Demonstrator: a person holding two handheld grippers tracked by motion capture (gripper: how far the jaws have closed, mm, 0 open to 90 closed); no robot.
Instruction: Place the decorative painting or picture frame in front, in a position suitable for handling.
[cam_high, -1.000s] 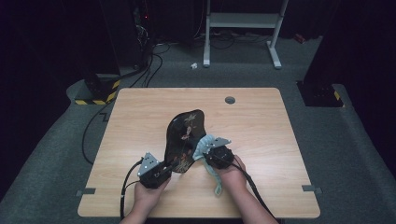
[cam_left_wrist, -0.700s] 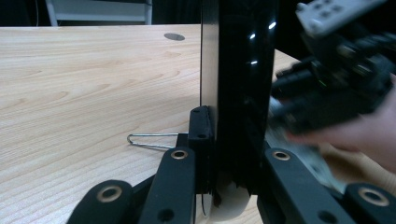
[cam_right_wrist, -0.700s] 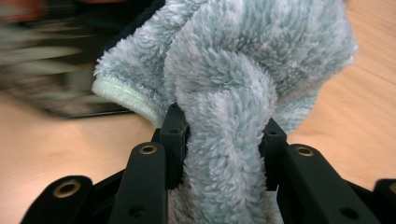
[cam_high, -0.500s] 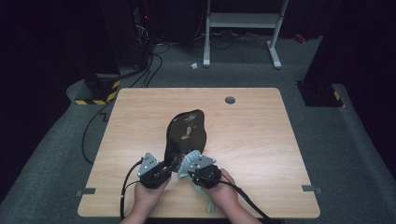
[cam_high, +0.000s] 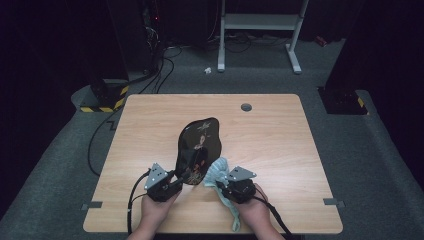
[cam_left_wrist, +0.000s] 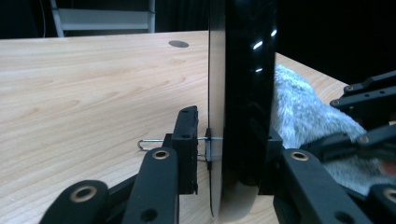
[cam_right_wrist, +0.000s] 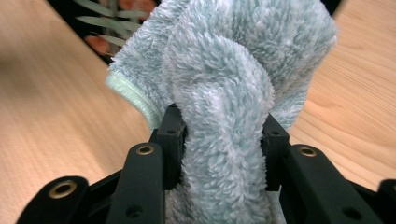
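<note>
A glossy black tray with a wavy outline and a painted figure and leaf design stands on edge, tilted, on the table, near the middle of the near edge; its decorated face is turned toward the right side. Seen edge-on from the left gripper view, it is thin, dark and reflective. A pale blue-green fleecy cloth, bunched and folded with a stitched hem, lies against the tray's lower right part and trails toward the near edge.
</note>
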